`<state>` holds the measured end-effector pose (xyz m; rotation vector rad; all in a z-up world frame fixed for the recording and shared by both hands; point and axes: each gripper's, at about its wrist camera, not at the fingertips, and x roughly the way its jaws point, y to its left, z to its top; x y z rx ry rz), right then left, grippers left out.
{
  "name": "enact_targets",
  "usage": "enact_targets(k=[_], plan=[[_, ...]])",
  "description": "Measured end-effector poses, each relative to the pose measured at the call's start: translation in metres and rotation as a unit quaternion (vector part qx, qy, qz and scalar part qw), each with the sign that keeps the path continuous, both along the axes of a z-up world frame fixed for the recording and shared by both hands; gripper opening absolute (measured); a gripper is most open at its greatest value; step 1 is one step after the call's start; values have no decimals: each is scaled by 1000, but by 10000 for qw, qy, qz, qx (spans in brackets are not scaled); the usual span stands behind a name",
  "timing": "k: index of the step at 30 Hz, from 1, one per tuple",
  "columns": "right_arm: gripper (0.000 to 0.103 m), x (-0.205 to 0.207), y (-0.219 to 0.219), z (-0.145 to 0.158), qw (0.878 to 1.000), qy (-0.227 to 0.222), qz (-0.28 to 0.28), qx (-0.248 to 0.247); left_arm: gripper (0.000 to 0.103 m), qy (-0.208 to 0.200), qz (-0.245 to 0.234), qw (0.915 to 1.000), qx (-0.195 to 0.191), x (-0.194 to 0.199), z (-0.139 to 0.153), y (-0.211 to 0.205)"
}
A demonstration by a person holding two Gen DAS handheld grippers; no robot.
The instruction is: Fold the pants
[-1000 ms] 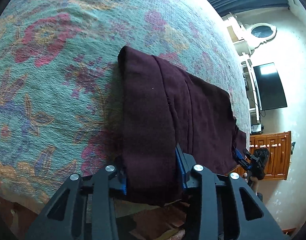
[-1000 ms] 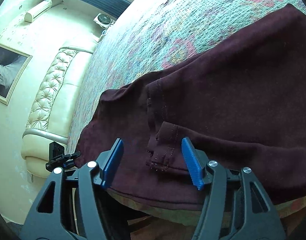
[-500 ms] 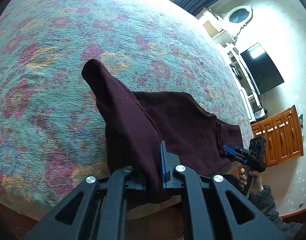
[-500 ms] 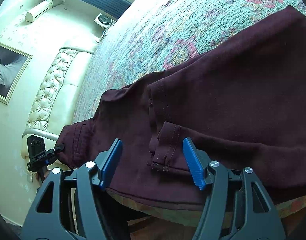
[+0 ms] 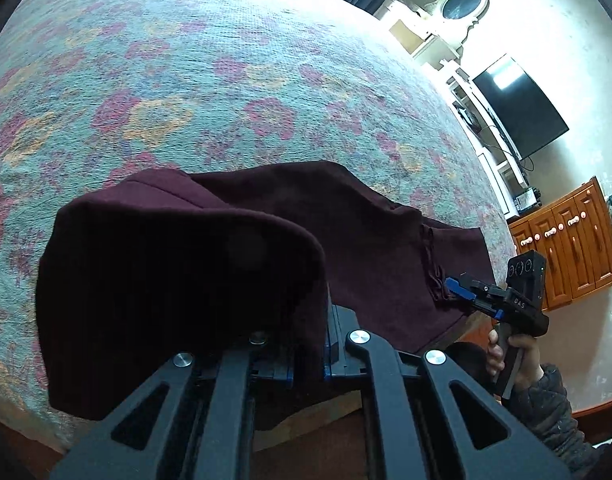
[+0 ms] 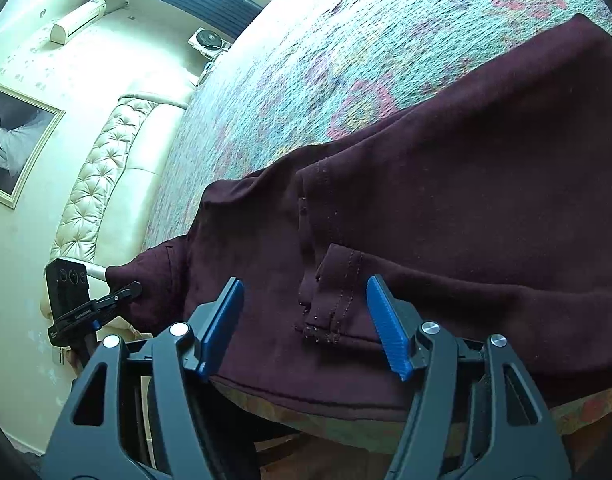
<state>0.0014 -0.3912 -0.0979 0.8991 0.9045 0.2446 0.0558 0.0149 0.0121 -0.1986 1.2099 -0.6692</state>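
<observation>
A: Nearest us, our left gripper (image 5: 308,354) has its jaws pressed together on a bunch of the maroon pants (image 5: 177,288), and that cloth hangs draped over the left finger, hiding most of it.

B: Our right gripper (image 6: 306,320) has its jaws spread wide. Between them lies a stitched flap (image 6: 334,292) of the pants (image 6: 466,208); neither blue pad (image 6: 221,324) touches it.

A: Just past our jaws, the rest of the garment lies on the floral bedspread (image 5: 225,80), reaching to the right, where the right gripper (image 5: 462,290) sits at the cloth's edge.

B: Left of our jaws, the left gripper (image 6: 127,290) pinches the raised end. Beyond are the tufted headboard (image 6: 101,184) and a framed picture (image 6: 13,140).

A: Far right of ours: a television (image 5: 518,108) and wooden cabinet (image 5: 566,248).
</observation>
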Motion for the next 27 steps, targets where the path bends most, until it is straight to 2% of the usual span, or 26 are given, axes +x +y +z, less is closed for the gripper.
enact_targets(k=[3,6,10,12,14,15,16,17,19,22,27], plan=[[65,0,1,0,10000,-19,-1,5,9,42,134,9999,-36,1,4,34],[65,-1,3,-1,10000,-23,-14,-1,10,-4,319,9994,111,1,2,72],[65,-1,6,0,10000,-18,-42,-44,16,123,365,9992,116,3,-14,112],[65,-1,7,0,10000,-11,-65,-52,28,135,357,9991,163,4,-23,121],[65,-1,9,1,10000,-2,-78,-61,55,92,342,9992,181,3,-29,130],[65,-1,9,1,9999,3,-92,-60,63,51,334,9993,163,3,-31,135],[65,-1,10,1,9999,7,-104,-63,77,66,294,9995,79,3,-34,141],[65,-1,11,1,9999,7,-110,-70,84,149,259,9995,-23,3,-38,148],[66,0,13,1,9999,4,-115,-82,84,284,246,9993,-71,8,-47,159],[70,1,15,2,9999,-21,-121,-72,84,444,100,9989,82,21,-61,168],[74,5,20,3,9998,-10,-118,-149,84,597,-64,9975,-368,45,-72,173]])
